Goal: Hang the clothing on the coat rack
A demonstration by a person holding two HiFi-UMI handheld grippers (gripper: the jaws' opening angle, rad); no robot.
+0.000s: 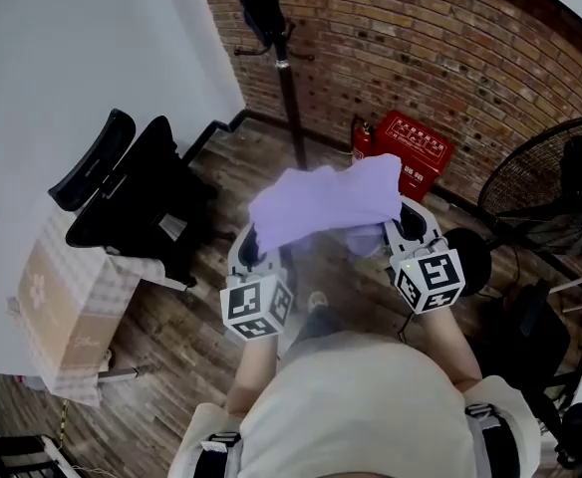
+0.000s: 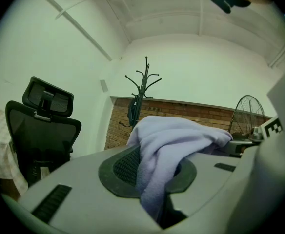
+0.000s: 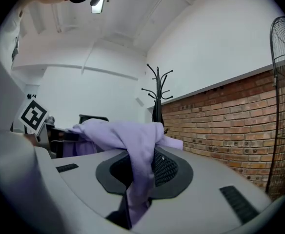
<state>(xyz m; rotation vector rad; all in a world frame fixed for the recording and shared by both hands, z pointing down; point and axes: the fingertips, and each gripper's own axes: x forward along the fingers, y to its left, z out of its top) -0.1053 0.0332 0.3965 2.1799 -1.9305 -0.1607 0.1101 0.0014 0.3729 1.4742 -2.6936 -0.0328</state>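
Two grippers, one garment, rack ahead. The brick wall [image 1: 450, 58] backs everything, and the coat rack [image 1: 291, 98] stands upright near its corner. A dark item [image 1: 256, 3] hangs on the rack, and the other hooks look free in the gripper views. That rack is your target and it is well apart from you.

An office chair [image 1: 132, 187] sits on your left and a fan [image 1: 560, 182] on your right. You're lined up between them, so the route to the pole looks open.

The lilac clothing [image 1: 326, 202] is up off the floor in front of your body, slung between both grippers. Holding it at two ends likely keeps it spread and stops it dragging.

Your left gripper [image 1: 254, 242] is clenched on one bunched edge, with fabric pinched between the pads and spilling over the jaw. Your right gripper [image 1: 411, 222] grasps the other edge the same way, with a fold hanging down through its jaws. Both point level toward the rack, probably so the cloth arrives ready to lift over a hook.

My read is that this is the carry phase and the hang is not yet done. Each pinch takes only a little fabric, so the clothing could slip when you raise it.
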